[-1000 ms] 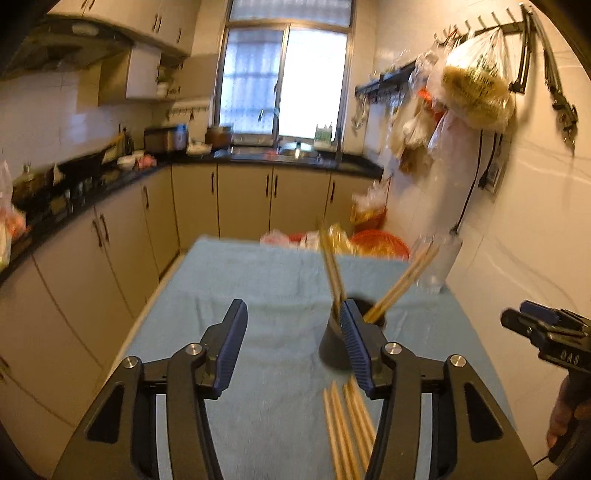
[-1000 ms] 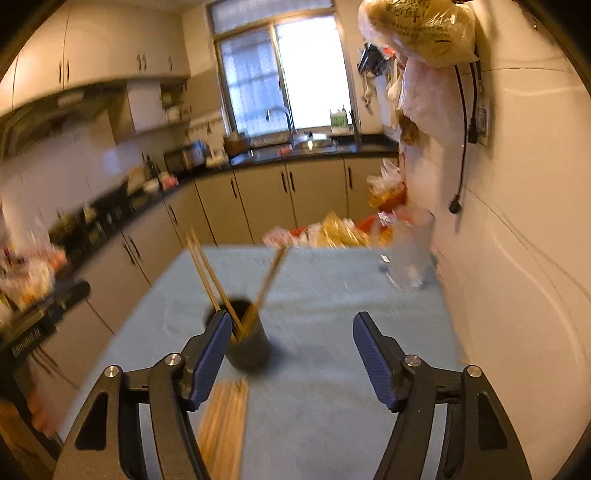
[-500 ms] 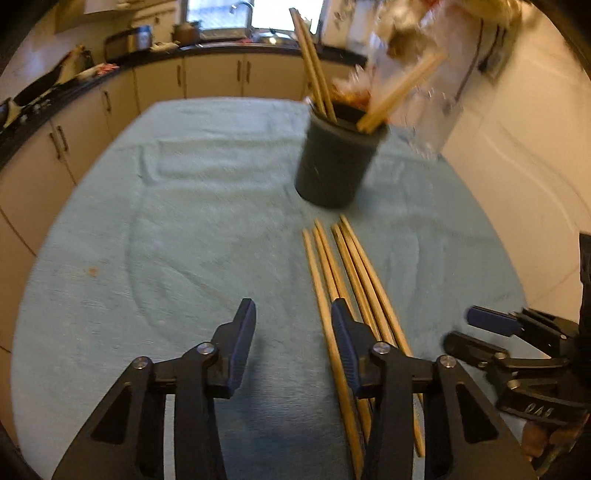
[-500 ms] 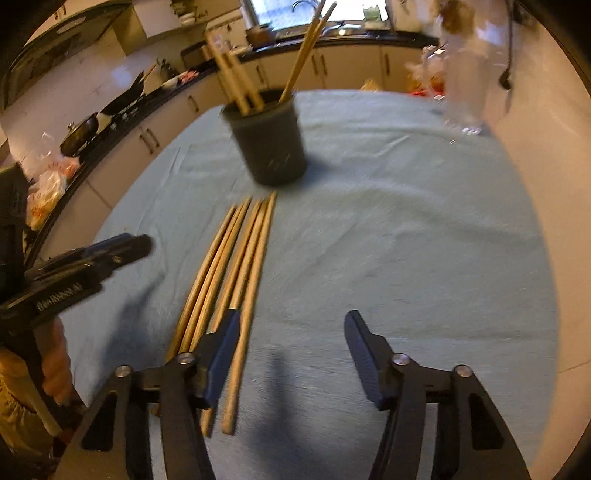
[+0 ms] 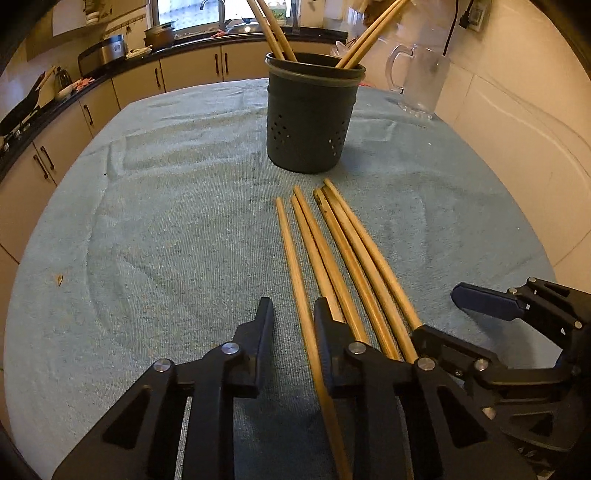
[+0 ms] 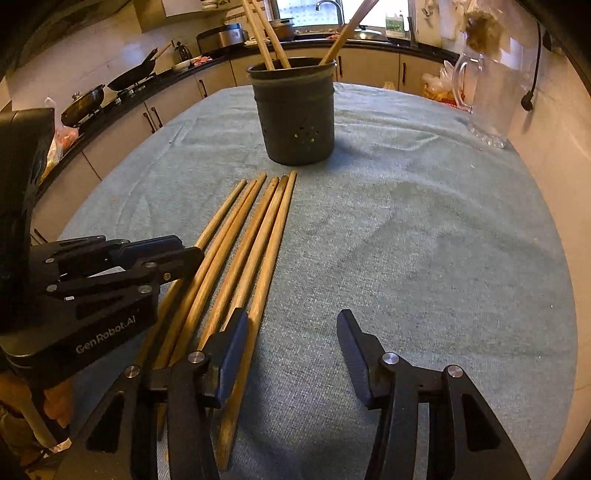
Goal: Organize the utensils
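while both claws gape, left claw (image 5: 293,325) straddling leftmost chopstick (image 5: 291,258), holder (image 5: 310,118) beyond, right claw (image 6: 291,339)

Holder (image 5: 312,114): upper centre of both frames, standing on the counter (image 5: 166,221), behind the far tips of the loose sticks.
Sticks in holder (image 5: 275,31): leaning out past the top edge of both frames.
Loose sticks (image 5: 332,258): five side by side on the counter, running from lower centre up toward the holder.
Jug (image 5: 419,83): upper right, on the counter, right of the holder and by the wall.
Left claw (image 5: 293,325): bottom centre of the left frame, straddling the leftmost stick.
Right claw (image 6: 291,332): bottom of the right frame, right of the sticks, its left finger touching or just over the rightmost one.
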The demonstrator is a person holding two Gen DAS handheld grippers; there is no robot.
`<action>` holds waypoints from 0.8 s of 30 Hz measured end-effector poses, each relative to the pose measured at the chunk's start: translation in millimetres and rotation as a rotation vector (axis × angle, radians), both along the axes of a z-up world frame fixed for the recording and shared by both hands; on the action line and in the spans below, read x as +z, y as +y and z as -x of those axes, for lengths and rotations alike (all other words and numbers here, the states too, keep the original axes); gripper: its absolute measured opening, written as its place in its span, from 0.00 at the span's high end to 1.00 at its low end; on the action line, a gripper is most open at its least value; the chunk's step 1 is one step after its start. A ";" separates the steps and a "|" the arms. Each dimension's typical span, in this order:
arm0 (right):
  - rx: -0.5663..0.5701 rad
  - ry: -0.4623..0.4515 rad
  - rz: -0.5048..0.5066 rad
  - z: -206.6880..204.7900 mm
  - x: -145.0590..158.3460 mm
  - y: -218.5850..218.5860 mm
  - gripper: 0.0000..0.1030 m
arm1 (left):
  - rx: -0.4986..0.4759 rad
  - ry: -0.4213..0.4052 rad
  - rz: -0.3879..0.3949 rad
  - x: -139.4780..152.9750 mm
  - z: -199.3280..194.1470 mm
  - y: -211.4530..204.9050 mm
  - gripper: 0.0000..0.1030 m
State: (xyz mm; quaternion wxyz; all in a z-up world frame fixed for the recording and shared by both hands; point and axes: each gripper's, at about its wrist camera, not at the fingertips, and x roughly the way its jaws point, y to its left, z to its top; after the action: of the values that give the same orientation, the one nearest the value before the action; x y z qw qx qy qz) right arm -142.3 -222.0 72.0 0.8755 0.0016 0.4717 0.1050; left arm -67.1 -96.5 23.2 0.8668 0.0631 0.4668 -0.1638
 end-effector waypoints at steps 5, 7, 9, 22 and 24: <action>-0.003 -0.024 0.089 -4.0 -1.0 14.3 0.77 | 0.036 0.024 -0.018 0.0 -12.2 -3.2 0.90; -0.033 -0.009 0.069 -7.3 -0.2 9.7 0.92 | 0.056 0.038 -0.020 0.8 -14.3 -0.5 0.92; -0.067 0.005 0.041 -5.5 0.5 -0.8 0.92 | 0.060 0.055 -0.010 1.3 -13.8 5.5 0.93; -0.167 0.116 -0.014 48.3 8.8 -74.3 0.56 | 0.013 0.162 -0.025 14.1 3.7 38.8 0.92; -0.166 0.123 0.003 42.1 7.1 -72.8 0.55 | 0.012 0.170 -0.053 11.0 -0.9 35.8 0.89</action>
State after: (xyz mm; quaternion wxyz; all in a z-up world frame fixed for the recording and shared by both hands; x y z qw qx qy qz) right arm -184.4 -294.7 79.1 0.8507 0.0458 0.5228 0.0312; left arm -66.2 -60.7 34.2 0.8231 0.0690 0.5430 -0.1510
